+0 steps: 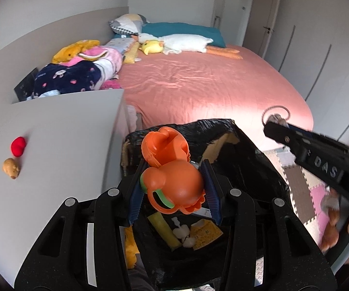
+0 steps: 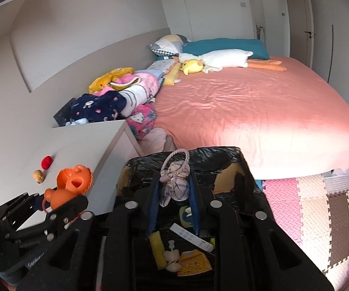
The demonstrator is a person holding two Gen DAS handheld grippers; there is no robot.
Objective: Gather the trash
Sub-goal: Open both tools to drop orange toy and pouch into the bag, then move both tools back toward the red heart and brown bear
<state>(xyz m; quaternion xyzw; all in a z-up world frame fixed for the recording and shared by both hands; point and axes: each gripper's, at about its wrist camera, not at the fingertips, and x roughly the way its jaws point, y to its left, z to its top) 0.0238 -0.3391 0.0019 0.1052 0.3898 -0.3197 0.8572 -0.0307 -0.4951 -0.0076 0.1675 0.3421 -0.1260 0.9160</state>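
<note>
A bed [image 2: 259, 111] with a pink sheet fills the white-walled room, foam floor mats [image 2: 320, 208] beside it, sunlight on both.

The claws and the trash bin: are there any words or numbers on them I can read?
"DAS": raised letters on the right claw's black body; more may be hidden.
Left claw's script lettering: too blurred.
Yellow card in the black-lined bin: print too small.
White strip: too small.

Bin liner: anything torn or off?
Yes. The black liner is ripped at the bin's far right corner, where tan cardboard shows through. Another bare patch shows at the far left corner. Nothing has spilled outside.
</note>
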